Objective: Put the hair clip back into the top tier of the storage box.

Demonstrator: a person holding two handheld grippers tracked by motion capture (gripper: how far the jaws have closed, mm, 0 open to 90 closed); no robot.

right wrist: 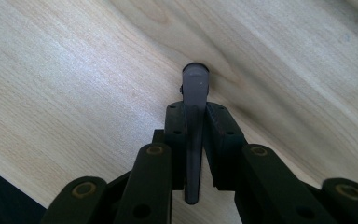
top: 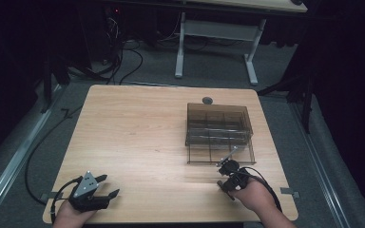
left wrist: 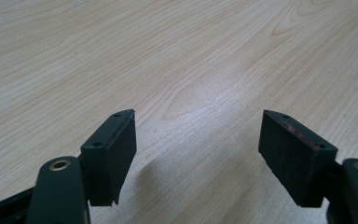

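1. A slim grey tool [right wrist: 194,121], with a long flat handle and a rounded tip, sits pinched between the pads of the right gripper [right wrist: 196,109]; in the right gripper view its tip sticks out past the pads above the wood. What kind of tool it is I cannot tell.
2. In the high view the tool [top: 229,155] slants up from the right gripper [top: 228,166] toward the organiser [top: 218,124], its far end over the organiser's near edge; whether it touches I cannot tell.
3. The right gripper is near the tabletop's [top: 138,137] near right corner, held by a hand [top: 252,192] that comes in over the near edge.
4. The organiser is a smoky see-through box with divided compartments, on the right half of the tabletop, nearer the far edge.
5. A small dark round disc [top: 207,100] lies just beyond the organiser, by the far edge.
6. The left gripper [top: 105,186] rests at the near left corner, well apart from the rest, its jaws spread wide with bare wood between the pads [left wrist: 114,154].
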